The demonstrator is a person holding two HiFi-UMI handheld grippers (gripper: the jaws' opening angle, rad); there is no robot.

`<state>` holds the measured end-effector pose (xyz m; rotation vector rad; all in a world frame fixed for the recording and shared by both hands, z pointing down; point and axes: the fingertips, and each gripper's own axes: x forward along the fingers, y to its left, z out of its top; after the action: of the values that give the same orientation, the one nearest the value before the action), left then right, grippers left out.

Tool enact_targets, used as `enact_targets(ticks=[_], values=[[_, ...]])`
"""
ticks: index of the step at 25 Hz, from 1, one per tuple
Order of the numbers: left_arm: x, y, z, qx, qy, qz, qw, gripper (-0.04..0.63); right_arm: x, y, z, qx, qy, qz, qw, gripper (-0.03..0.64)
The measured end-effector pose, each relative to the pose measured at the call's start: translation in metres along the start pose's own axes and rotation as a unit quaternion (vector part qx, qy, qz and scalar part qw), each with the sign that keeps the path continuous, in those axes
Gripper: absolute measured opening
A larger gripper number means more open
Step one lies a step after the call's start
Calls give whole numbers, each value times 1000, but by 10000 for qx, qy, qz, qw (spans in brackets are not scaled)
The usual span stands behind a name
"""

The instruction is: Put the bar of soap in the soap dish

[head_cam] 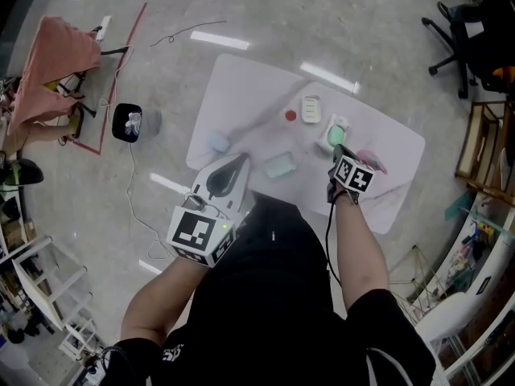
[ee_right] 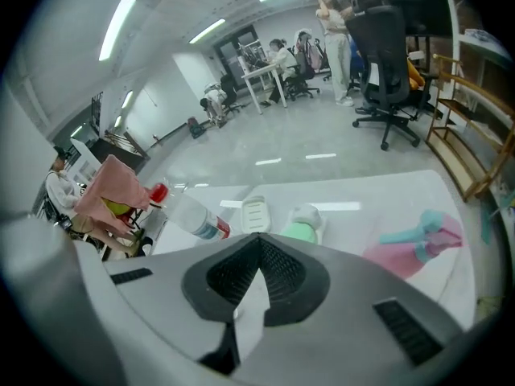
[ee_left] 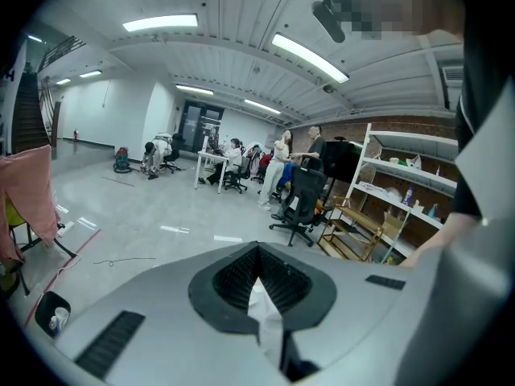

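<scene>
1. the right gripper (ee_right: 259,238) had its jaws drawn together at the tips, with nothing between the ribbed pads.
2. the left gripper (ee_left: 259,252) showed the same narrow, closed set, and it too held nothing.
3. in the head view the right gripper (head_cam: 338,153) hung over the right half of the white table (head_cam: 241,95). the left gripper (head_cam: 241,159) was at the table's near edge, well apart from it.
4. the bar of soap (head_cam: 336,133) was a pale green block with rounded corners and a smooth top.
5. it appeared to lie inside a white-rimmed soap dish (head_cam: 323,141), whose far rim showed white past the green in the right gripper view (ee_right: 310,213).
6. the soap lay just past the right gripper's tips in the head view. in the right gripper view it sat just right of the tips (ee_right: 299,232), its near part covered by the gripper's grey body.
7. the soap lay to the right of the left gripper, farther along the table.
8. a white ridged dish (head_cam: 311,108) stood just left of the soap, also clear in the right gripper view (ee_right: 255,213).
9. a clear bottle with a red cap (ee_right: 191,214) lay on its side left of that dish.
10. a pink spray bottle (ee_right: 418,236) with a teal trigger lay to the right of the soap.
11. a teal block (head_cam: 280,166) and a light blue piece (head_cam: 217,141) sat nearer the left gripper.
</scene>
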<state>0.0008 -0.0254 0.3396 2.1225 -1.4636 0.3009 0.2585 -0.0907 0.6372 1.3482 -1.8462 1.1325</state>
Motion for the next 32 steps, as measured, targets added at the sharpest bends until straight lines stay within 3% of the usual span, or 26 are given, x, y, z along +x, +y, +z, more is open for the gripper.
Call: enact_targets(ticks=[3,7,14,20,25,32], values=[[-16,-4,8,-66,-138,-61,9999,8,-35,21,8,-100,-253,203,9994,14],[-26,-12,24,169,-379,-184,9990,8,-83,49,24,-192,-651,500,9964,14],[-39,-29,38,285,-659,-642,9954,8,-166,109,28,-1044,-1014,609,9875,14],[-49,-76,44,930,-919,-1021,9861,8,-252,136,49,-1778,-1600,674,9686,14],[-56,-101,63,1024,-1207,-1205,9800,8,-300,138,68,-1857,-2060,684,9583,14],[-49,-128,84,1015,-1396,-1034,9796,8,-344,116,77,-1633,-2464,974,9503,14]])
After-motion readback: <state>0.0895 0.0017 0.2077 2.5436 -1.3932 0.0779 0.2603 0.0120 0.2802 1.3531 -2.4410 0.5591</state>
